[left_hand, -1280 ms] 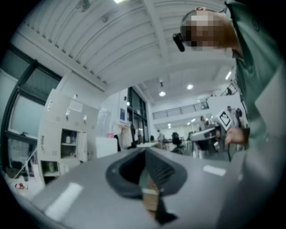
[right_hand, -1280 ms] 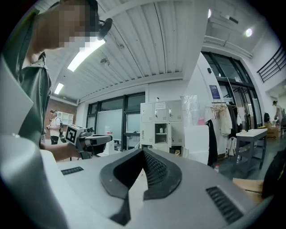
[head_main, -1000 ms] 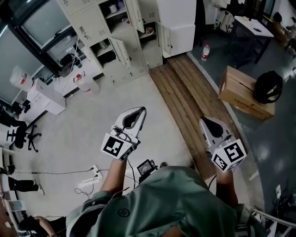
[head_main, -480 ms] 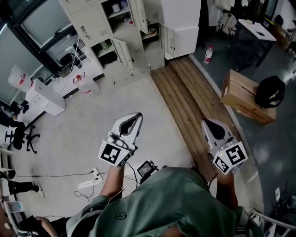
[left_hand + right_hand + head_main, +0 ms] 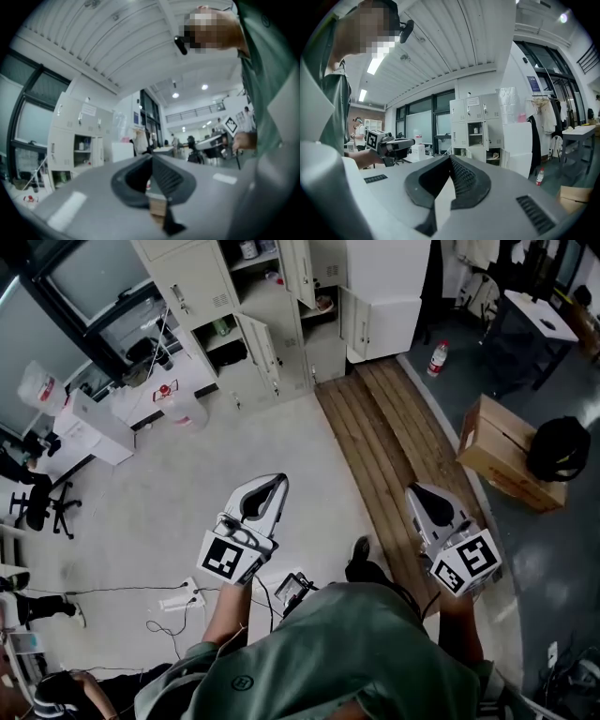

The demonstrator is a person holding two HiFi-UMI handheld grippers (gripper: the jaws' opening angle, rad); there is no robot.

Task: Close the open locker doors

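Beige lockers point(image 5: 202, 287), upper centre, show doors point(image 5: 260, 346) ajar, well apart from my left gripper point(image 5: 277, 482) and right gripper point(image 5: 415, 491), both pinched together and empty; likely the approach step, with pushing a door next.

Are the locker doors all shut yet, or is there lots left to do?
Nothing looks done yet: several doors on the lockers stand open. Nothing is in hand either. The left gripper and right gripper are both shut and empty, held over the floor well short of the lockers. What is left is the whole job: getting there and pushing each open door shut.
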